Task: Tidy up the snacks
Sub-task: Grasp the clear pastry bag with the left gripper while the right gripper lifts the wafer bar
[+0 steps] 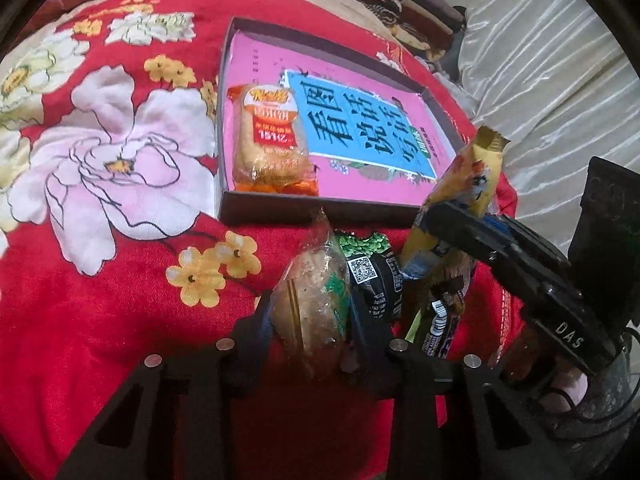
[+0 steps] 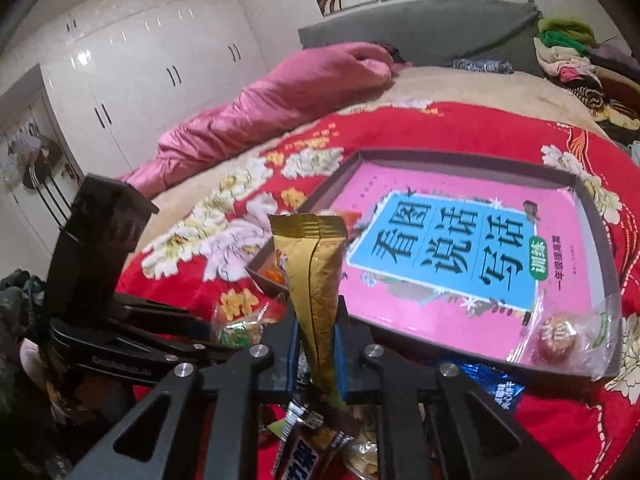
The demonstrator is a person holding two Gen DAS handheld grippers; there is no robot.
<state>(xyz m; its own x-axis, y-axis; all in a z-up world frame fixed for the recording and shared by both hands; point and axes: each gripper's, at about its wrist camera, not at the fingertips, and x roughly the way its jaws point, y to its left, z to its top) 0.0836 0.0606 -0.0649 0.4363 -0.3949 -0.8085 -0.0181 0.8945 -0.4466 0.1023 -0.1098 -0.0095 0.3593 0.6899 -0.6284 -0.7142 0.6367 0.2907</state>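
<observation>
Snacks are mid-sort on the red floral bedspread (image 1: 120,320), and both claws have a load. The right claw (image 2: 316,344) is clamped tight on a slim gold foil snack packet (image 2: 316,276), which stands upright between its blue pads, lifted clear of the heap below. The left claw (image 1: 310,316) is narrowed around a clear-wrapped brownish pastry (image 1: 308,300); its pads look to be pressing the wrapper.

Just ahead lies the shallow dark cardboard box lined with a pink and blue book cover (image 1: 332,208). An orange-wrapped rice cracker pack (image 1: 268,140) already lies in one near corner, and a small clear-wrapped round sweet (image 2: 558,340) rests by the box's near wall at the other end.

Picking up looks done; placing comes next. That calls for carrying each packet over the box's near wall, lowering it onto bare lining beside the cracker pack, and only then letting go. A black QR-code wrapper (image 1: 372,280) and a Snickers bar (image 2: 300,456) remain in the heap.
</observation>
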